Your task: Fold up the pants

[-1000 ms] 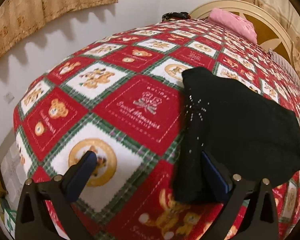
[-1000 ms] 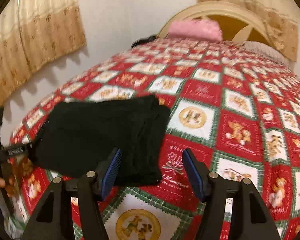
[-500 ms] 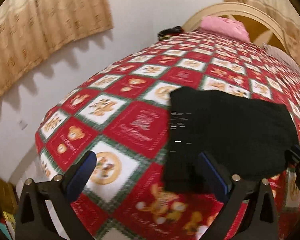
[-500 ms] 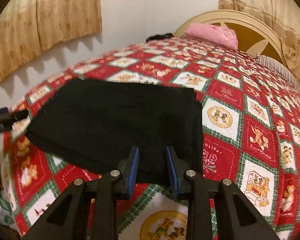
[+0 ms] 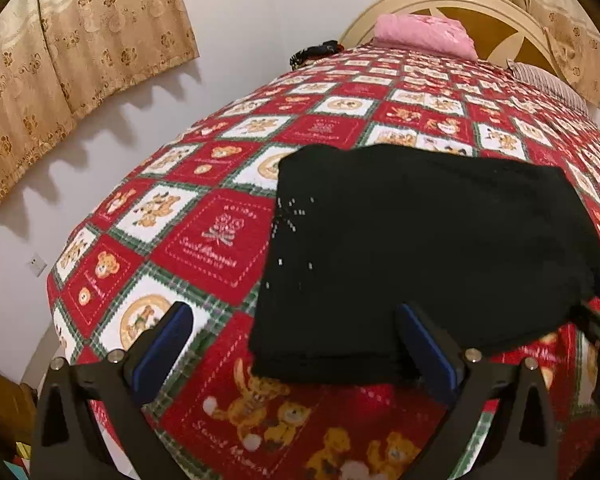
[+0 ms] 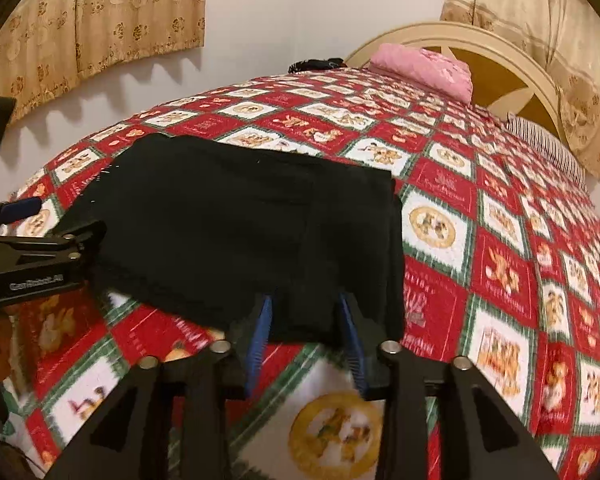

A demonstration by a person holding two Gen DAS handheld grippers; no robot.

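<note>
right tongs [image 6: 306, 312] pinch the near edge of the black pants [image 6: 236, 232] on the bed [image 6: 500, 264]; left tongs [image 5: 296, 328] are spread wide.

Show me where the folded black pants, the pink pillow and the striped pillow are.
folded black fabric pants [image 5: 432, 248], left wrist view, middle of the top layer.
pink quilted pillow [image 6: 424, 68], right wrist view, centre of its top face.
striped pillow [image 6: 548, 148], right wrist view, middle of its visible side.

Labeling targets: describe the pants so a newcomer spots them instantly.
Start at the bed with the red teddy-bear blanket. On its near end lie the pants, folded into a flat slab. They are the only plain black thing on the patterned cover.
</note>
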